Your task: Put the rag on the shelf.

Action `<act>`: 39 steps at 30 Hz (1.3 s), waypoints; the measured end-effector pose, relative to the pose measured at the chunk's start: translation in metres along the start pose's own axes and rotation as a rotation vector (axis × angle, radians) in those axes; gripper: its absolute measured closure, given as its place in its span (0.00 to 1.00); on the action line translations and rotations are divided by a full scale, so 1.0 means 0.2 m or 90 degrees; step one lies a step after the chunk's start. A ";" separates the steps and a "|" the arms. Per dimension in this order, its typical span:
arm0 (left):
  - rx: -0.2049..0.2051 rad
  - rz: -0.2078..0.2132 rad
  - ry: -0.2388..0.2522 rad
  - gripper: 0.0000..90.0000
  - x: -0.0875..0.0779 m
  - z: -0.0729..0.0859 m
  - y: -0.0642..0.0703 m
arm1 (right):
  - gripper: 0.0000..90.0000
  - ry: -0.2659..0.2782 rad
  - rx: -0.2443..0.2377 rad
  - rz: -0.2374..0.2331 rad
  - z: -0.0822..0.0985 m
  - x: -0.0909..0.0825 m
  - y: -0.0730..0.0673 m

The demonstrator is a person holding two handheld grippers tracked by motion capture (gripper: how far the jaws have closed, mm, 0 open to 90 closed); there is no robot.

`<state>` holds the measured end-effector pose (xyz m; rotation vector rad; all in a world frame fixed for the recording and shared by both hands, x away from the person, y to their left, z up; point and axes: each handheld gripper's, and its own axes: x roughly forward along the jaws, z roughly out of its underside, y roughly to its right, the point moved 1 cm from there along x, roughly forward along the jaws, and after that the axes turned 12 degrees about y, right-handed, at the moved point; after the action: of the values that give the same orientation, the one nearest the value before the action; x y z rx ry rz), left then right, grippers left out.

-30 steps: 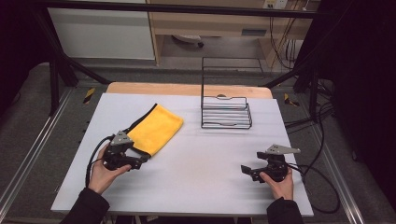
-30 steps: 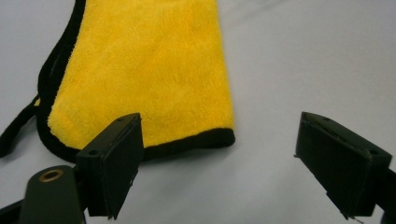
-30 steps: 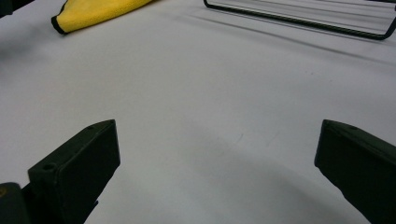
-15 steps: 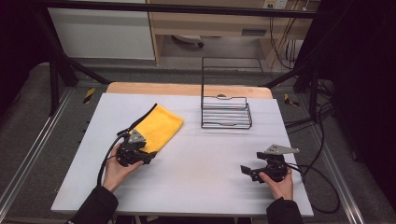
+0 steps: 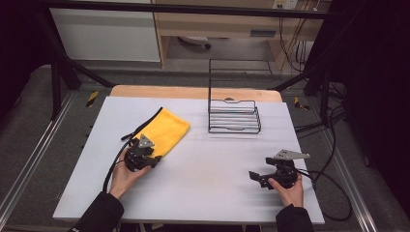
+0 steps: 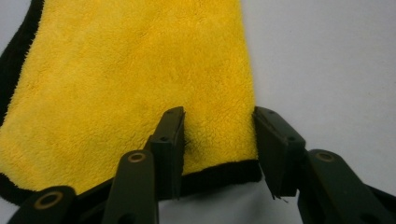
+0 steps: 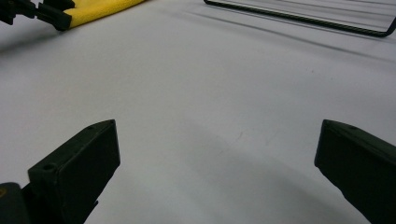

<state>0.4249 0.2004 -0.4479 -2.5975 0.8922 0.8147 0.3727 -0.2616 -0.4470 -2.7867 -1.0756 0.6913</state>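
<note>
A yellow cloth (image 5: 167, 129) with black trim lies flat on the white table (image 5: 212, 164), left of centre. My left gripper (image 5: 153, 156) sits at the cloth's near end. In the left gripper view its jaws straddle the near right corner of the cloth (image 6: 140, 70): one fingertip (image 6: 170, 135) rests on the pile, the other stands at the cloth's right edge. These jaws have just been closing, with the cloth lying unbunched between them, so the left gripper (image 6: 217, 123) is open. My right gripper (image 5: 255, 177) stands open near the front right, nothing between its fingers (image 7: 217, 140).
A black wire rack (image 5: 234, 116) with a tall back frame stands at the back, right of centre; its front rail (image 7: 299, 18) shows in the right gripper view. Cables trail from both grippers. Bare tabletop lies between the two hands.
My left gripper moved right and slightly down onto the cloth's near corner, and its jaws narrowed around that corner. The right gripper stayed put.
</note>
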 end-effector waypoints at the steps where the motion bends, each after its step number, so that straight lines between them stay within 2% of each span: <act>1: -0.001 -0.004 -0.001 0.65 0.00 0.00 0.00 | 0.01 0.000 -0.003 0.000 0.00 0.00 0.00; 3: 0.003 -0.012 -0.003 0.67 0.00 0.00 0.00 | 0.01 0.000 0.001 0.000 0.00 0.00 0.00; 6: -0.003 -0.023 -0.004 0.77 0.01 0.00 -0.01 | 0.01 -0.001 0.000 0.000 0.00 0.00 0.00; 9: -0.014 -0.020 -0.007 0.82 0.01 -0.01 -0.02 | 0.01 -0.002 -0.001 -0.001 0.00 0.00 0.00; 13: -0.007 -0.021 -0.018 0.86 0.01 -0.03 -0.02 | 0.01 -0.004 0.000 0.000 0.00 0.00 0.00; 18: -0.031 -0.009 -0.011 0.90 0.00 -0.03 -0.04 | 0.01 -0.003 -0.001 -0.001 0.00 0.00 0.00; 22: -0.035 -0.001 0.003 0.91 -0.03 -0.05 -0.03 | 0.01 -0.005 -0.002 -0.001 0.00 0.01 0.00; 24: -0.041 0.009 0.013 0.92 -0.05 -0.06 -0.02 | 0.01 -0.005 -0.002 -0.001 0.00 0.00 0.00; 25: -0.044 0.025 0.018 0.92 -0.07 -0.08 -0.01 | 0.01 -0.005 -0.001 -0.001 0.00 0.00 0.00; 27: -0.047 0.031 0.019 0.92 -0.07 -0.08 0.00 | 0.01 -0.005 -0.001 -0.001 0.00 0.00 0.00; 39: -0.037 0.111 0.024 0.92 -0.10 -0.11 0.18 | 0.01 -0.008 -0.003 -0.006 0.00 0.01 0.00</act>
<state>0.3986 0.1721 -0.4216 -2.6201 1.1344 0.8509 0.3732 -0.2605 -0.4483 -2.7830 -1.0942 0.7062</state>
